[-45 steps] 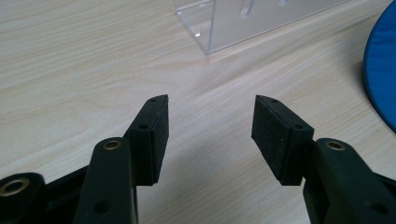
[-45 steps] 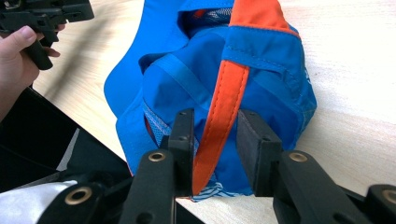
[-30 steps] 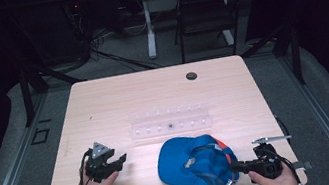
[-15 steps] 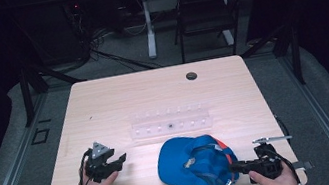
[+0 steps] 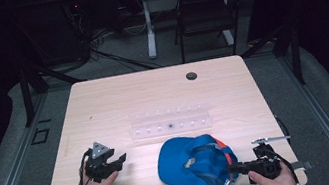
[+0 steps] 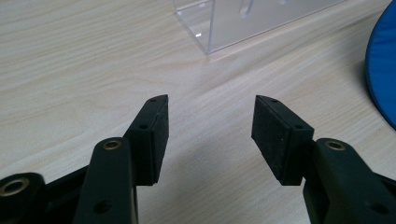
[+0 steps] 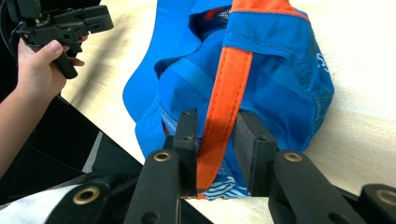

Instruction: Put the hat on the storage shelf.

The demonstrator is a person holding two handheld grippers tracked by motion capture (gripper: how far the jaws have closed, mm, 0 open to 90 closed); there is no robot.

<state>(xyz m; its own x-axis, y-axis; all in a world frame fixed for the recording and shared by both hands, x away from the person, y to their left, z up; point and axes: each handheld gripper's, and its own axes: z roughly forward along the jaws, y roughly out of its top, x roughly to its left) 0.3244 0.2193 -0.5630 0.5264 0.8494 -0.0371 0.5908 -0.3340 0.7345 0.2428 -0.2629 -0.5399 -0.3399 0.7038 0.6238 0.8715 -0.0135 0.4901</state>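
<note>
The cap [image 5: 196,166] lies upside down near the bench's [image 5: 152,94] front edge, right of the middle, with its brim pointing left toward the bench's centre and its long axis running roughly left to right. Its back rim, with the orange band [image 7: 223,100], faces the front right corner. There the right hand-held gripper [image 5: 236,167] comes at it level, from the right. In the right gripper view the band runs up between the two jaws. The left pad seems to touch it, while a thin gap shows on the right, so I read this hand-held gripper as released around the band rather than clenched on it, though the angle leaves some doubt. It is by far the nearer one.

The left hand-held gripper [image 5: 119,160] rests toward the front left, well apart from the cap, with its jaws spread and nothing between them. It points toward the clear rack [image 6: 243,18] at mid-bench.

Against the earlier frames, cap and both hands sit in the same places. Only the right jaws have been working: they have just been closing again, with the band between them.
</note>
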